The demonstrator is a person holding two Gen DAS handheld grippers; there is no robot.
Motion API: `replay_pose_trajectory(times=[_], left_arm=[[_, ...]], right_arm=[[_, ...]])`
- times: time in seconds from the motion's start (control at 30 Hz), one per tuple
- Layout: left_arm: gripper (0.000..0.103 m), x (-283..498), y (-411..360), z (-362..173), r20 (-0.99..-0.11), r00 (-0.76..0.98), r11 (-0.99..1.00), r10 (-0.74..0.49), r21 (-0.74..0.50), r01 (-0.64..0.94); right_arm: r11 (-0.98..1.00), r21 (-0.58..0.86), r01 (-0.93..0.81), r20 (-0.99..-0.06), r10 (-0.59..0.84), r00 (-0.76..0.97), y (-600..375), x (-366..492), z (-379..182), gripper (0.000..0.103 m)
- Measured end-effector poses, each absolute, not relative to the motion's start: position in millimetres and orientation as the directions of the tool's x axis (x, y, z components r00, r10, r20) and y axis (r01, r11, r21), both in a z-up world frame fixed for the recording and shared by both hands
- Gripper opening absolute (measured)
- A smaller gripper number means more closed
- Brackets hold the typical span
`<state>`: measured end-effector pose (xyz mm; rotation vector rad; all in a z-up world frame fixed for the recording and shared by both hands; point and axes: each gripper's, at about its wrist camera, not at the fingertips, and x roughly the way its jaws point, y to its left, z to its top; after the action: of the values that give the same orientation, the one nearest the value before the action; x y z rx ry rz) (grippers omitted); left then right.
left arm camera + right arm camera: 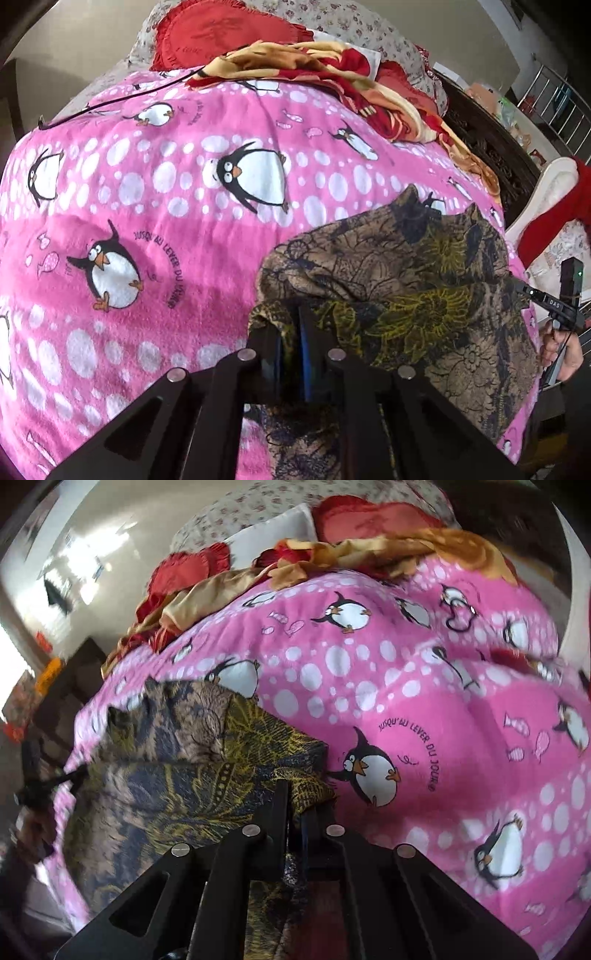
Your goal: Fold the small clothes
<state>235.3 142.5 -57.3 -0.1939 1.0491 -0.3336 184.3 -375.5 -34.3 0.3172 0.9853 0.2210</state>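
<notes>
The brown floral-print cloth garment (399,295) lay on the pink penguin-print fleece blanket (147,221), each near corner pinched: left gripper (290,332) and right gripper (301,805) both clamped on fabric. Folding well probably required lifting both corners evenly, keeping the edge taut.

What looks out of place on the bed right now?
A black cable trails loose across the pink blanket near the far edge, and a red-gold blanket lies rumpled beyond it. The garment is bunched, but both hand-held grippers pinch its corners, as expected mid-fold.
</notes>
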Motion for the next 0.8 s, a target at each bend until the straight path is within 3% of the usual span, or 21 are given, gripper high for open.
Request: replay_pose_trajectory(times=[0.13,0.17,0.2,0.23,0.27,0.37,0.53,0.7,0.8], left_arm=[[0.011,225.6,154.4,-36.1,-0.789,0.474,0.920,-0.392,-0.353,0.172],[0.018,222.1,156.0,-29.5,-0.781,0.486,0.919,-0.393,-0.357,0.169],[0.028,218.8,156.1,-23.3,-0.777,0.508,0.927,-0.371,-0.338,0.159],[0.057,213.7,157.4,-15.9,-0.769,0.542,0.940,-0.337,-0.310,0.144],[0.068,208.4,158.6,-9.4,-0.752,0.575,0.945,-0.321,-0.296,0.140],[0.064,194.7,159.1,4.2,-0.736,0.616,0.957,-0.281,-0.261,0.125],[0.058,145.9,124.7,13.5,-0.701,0.624,0.938,-0.347,-0.252,0.239],[0.050,129.2,73.5,-25.6,-0.764,0.545,0.934,-0.344,-0.220,0.282],[0.048,146.2,58.7,-65.1,-0.840,0.486,0.967,-0.239,-0.163,0.195]], right_arm=[[0.917,0.395,-0.049,-0.752,0.353,0.557,-382.3,173.8,-9.2,0.026],[0.919,0.388,-0.067,-0.742,0.355,0.569,-380.8,169.3,0.5,0.027],[0.921,0.381,-0.080,-0.734,0.354,0.579,-378.2,165.9,7.5,0.027],[0.923,0.374,-0.093,-0.725,0.354,0.591,-375.2,160.8,15.9,0.027],[0.922,0.374,-0.099,-0.717,0.355,0.599,-372.9,157.1,21.2,0.029],[0.940,0.333,-0.070,-0.721,0.302,0.624,-368.8,149.6,32.8,0.033],[0.960,0.271,0.077,-0.738,0.155,0.657,-373.7,132.7,37.7,0.033],[0.976,0.171,-0.131,-0.766,0.216,0.605,-305.8,117.6,23.4,0.033],[0.983,0.013,-0.182,-0.831,0.112,0.545,-266.4,124.9,-11.5,0.034]])
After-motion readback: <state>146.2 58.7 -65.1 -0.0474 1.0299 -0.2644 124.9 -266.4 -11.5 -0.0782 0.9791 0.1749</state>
